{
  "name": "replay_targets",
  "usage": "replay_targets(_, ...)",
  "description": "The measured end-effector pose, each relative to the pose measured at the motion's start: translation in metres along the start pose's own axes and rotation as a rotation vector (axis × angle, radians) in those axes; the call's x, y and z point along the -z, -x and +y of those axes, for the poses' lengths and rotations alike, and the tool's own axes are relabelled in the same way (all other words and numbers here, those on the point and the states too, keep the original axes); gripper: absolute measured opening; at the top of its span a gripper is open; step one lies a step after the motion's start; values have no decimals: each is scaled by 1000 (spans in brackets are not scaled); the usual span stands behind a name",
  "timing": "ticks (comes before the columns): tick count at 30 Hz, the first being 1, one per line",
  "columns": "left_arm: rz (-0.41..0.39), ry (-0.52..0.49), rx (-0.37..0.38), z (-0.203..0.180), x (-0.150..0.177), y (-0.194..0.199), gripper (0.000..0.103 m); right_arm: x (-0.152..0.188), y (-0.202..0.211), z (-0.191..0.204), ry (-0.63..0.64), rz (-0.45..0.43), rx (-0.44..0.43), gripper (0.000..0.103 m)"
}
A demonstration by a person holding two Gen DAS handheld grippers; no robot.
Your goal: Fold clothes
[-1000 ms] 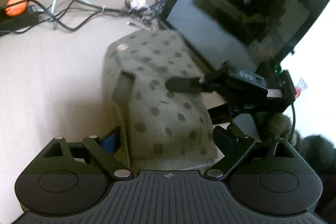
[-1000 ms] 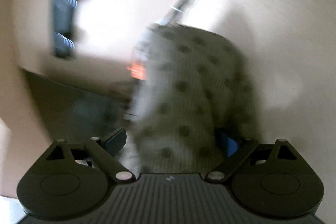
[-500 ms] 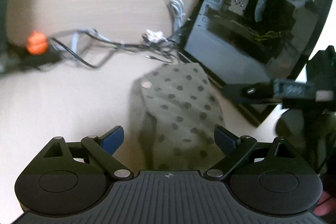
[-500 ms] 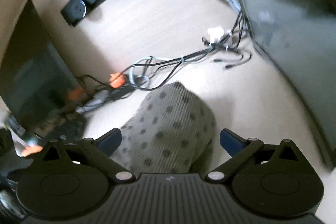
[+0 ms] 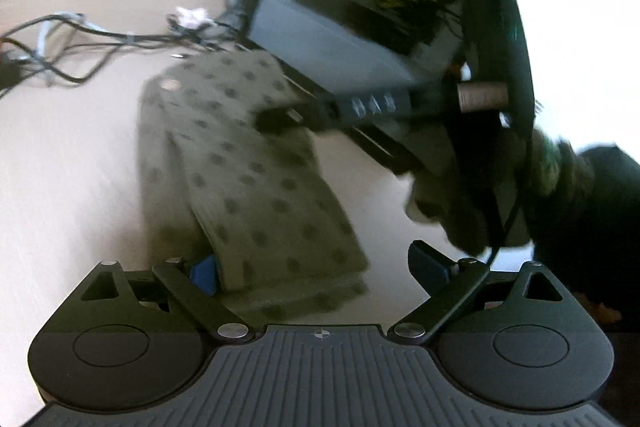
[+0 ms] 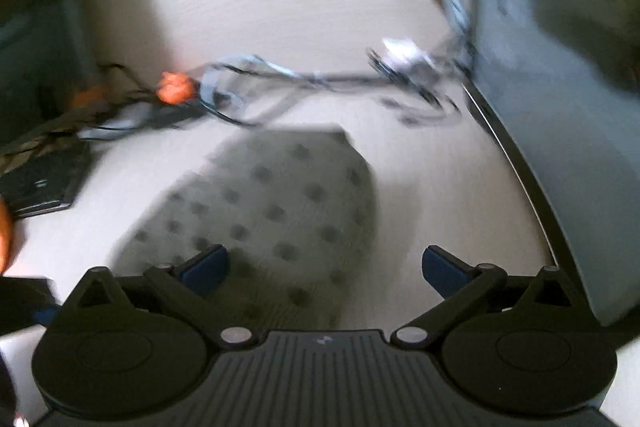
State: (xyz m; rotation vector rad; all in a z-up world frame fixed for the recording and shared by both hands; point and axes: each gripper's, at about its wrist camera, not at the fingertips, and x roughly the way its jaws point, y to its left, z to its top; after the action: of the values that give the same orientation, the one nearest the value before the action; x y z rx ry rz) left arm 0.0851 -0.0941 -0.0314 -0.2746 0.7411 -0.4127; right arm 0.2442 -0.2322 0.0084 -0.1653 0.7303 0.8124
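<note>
Lying folded on the pale wooden floor (image 5: 72, 163), the grey dotted garment (image 5: 240, 163) sat as a narrow stack, its near edge just ahead of the left gripper (image 5: 316, 269). That gripper's jaws stood wide apart and released, the left fingertip beside the stack's near left corner, the right one over bare floor. From the right side another gripper finger (image 5: 280, 117) reached over the garment's far right part; whether it touched the cloth could not be told. In the right wrist view the right gripper (image 6: 324, 265) was opening, its jaws spread wide, with the garment (image 6: 280, 203) below and ahead of them and nothing pressed between the pads. A dark computer case (image 6: 560, 131) walled off the right side, its bottom edge running close to the garment. A tangle of cables (image 6: 312, 79) lay across the far side, with an orange plug (image 6: 174, 87) at the far left. Open floor remained to the left of the garment and in the strip between it and the case.
</note>
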Motion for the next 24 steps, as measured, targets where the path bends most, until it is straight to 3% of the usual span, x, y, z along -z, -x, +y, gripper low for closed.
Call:
replay_targets(5,55,-45,-11,-8,10,-6,96,-7,-10,37,167,0,-27,103)
replay_targets(7,51,-35,16,-7,9,6,96,-2,-31,48,249,74,9,103)
replay_targets(10,6,-39,63,-2,2,43,97,8,-46,55,330,97,45,103)
replay_targets(13,-93,-21,39,8,-14,74,98,1,-37,51,301,80,11,103)
replay_targets(17,-208,155,-69,36,-35,74,98,-15,-7,24,168,-15,-18,103)
replay_targets(21,-165,312,-242,66,-41,33,98,-31,-4,-4,63,-87,75,103)
replay_targets(24,-98,300,-234,60,-37,9,94,-37,-31,-16,52,-57,179,103)
